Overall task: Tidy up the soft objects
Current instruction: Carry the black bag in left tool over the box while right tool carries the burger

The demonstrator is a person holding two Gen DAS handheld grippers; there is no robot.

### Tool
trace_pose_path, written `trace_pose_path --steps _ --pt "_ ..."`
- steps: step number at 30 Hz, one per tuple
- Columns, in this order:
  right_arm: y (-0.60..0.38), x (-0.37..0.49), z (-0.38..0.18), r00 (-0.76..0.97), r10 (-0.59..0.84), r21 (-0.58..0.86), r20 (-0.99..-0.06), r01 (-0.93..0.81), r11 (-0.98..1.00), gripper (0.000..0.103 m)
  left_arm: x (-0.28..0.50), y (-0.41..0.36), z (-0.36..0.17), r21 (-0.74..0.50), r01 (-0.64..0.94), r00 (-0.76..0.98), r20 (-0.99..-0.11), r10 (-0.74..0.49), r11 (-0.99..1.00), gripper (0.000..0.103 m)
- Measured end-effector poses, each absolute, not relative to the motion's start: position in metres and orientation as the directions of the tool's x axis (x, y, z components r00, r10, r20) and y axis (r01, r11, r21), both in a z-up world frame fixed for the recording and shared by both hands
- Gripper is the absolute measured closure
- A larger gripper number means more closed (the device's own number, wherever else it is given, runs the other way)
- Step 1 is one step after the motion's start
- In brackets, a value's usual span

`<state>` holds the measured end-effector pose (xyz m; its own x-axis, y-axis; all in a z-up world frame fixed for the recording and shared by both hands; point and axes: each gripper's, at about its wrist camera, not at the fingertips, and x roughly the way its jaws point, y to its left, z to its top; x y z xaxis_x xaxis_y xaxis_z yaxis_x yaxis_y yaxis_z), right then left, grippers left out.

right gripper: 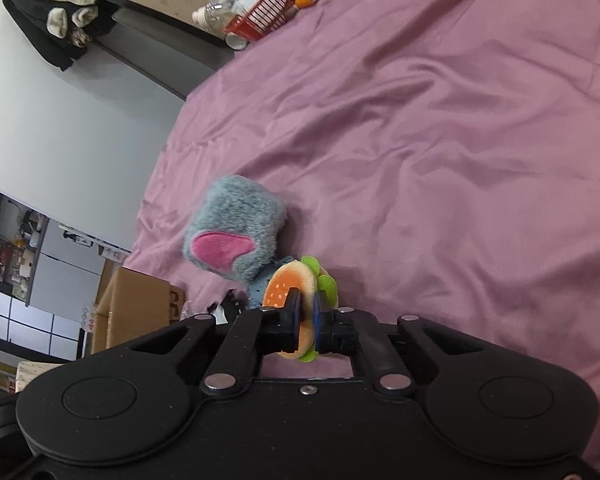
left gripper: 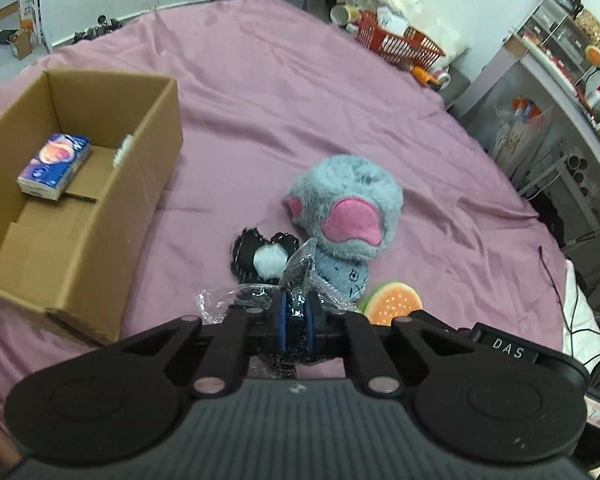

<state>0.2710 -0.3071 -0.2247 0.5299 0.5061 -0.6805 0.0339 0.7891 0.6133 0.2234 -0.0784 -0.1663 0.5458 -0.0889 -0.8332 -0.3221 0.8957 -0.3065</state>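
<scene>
At the lower middle of the left wrist view, the left claw (left gripper: pixel 295 322) is clamped on a clear plastic bag (left gripper: pixel 300 276) with something dark inside; what the dark content is cannot be made out, and the lower part of the bag is hidden behind the claw body. Just above it, on the pink bed sheet (left gripper: pixel 260 100), lie a small black item with a white fluffy ball (left gripper: pixel 266 258) and a grey plush toy (left gripper: pixel 346 208) with pink patches, touching each other. The burger plush (left gripper: pixel 392 302) shows only partly at the right of the claw, cut off by the black frame. At the left of this frame stands an open cardboard box (left gripper: pixel 148 184) holding a tissue pack (left gripper: pixel 54 166); a small white thing at its inner wall is too blurred to tell.

In the right wrist view, the right claw (right gripper: pixel 306 320) is closed tightly on the burger plush (right gripper: pixel 288 284), pressing its middle flat. Its green edge sticks out at the right side. The grey plush toy (right gripper: pixel 236 226) lies just behind it.
</scene>
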Motion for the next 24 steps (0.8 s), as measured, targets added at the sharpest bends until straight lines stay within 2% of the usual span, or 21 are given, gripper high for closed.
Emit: trace_pose_path --steps 12,24 --pt "-0.313 0.243 -0.189 0.611 0.513 0.629 -0.603 -0.031 0.777 0.097 0.196 -0.057 -0.122 -0.332 -0.298 0.613 -0.785 -0.087 0.895 0.094" --pt "-0.292 0.226 -0.155 0.661 0.476 0.580 -0.581 -0.074 0.811 0.097 0.176 -0.010 -0.103 -0.450 -0.332 0.669 -0.732 -0.130 0.829 0.094"
